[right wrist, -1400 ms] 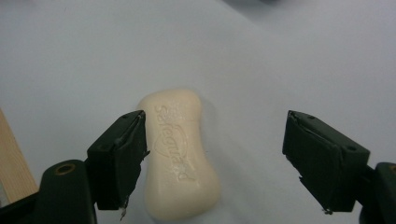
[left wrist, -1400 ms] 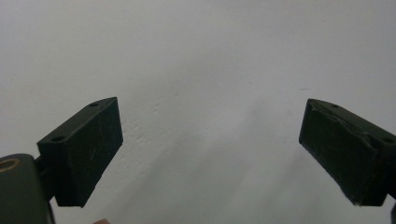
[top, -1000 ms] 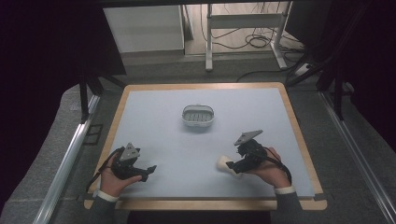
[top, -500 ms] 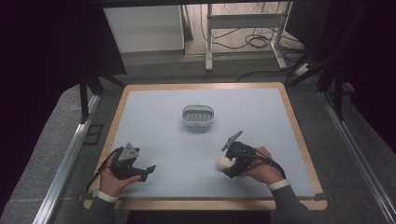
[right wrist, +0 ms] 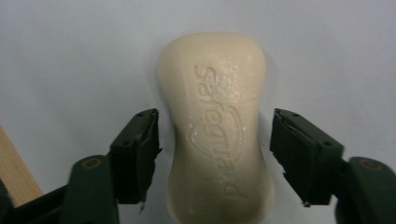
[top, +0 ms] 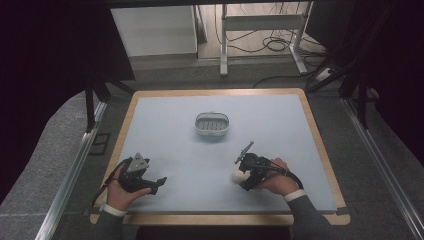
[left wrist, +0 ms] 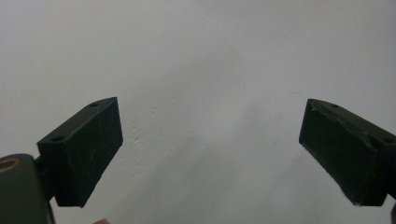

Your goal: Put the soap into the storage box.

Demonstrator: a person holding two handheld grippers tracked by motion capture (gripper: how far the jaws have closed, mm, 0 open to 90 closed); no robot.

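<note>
Since the earlier frames the right gripper (top: 240,176) had moved left & a bit nearer, down over the soap (top: 237,174), and its jaws had just been closing w/ the soap between them. Right gripper view: soap (right wrist: 217,126) lay flat on the mat (right wrist: 70,60), cream, embossed lettering up, long axis running away from the camera; both pads stood just beside its narrow waist, a thin gap each side, so not yet gripping. Soap sat near-right of center on the mat (top: 190,160), well apart from the dish (top: 211,124), which was at mid-table, farther off. Left gripper (top: 161,180) hadn't moved: near-left corner, held in the left hand (top: 122,192), jaws wide open w/ nothing between them. Left gripper view showed just bare mat (left wrist: 201,70) between the two pads. Right hand (top: 275,177) came in from the near edge, grey sleeve (top: 310,220) behind it. Wood rim of the table (top: 215,92) framed the mat.
</note>
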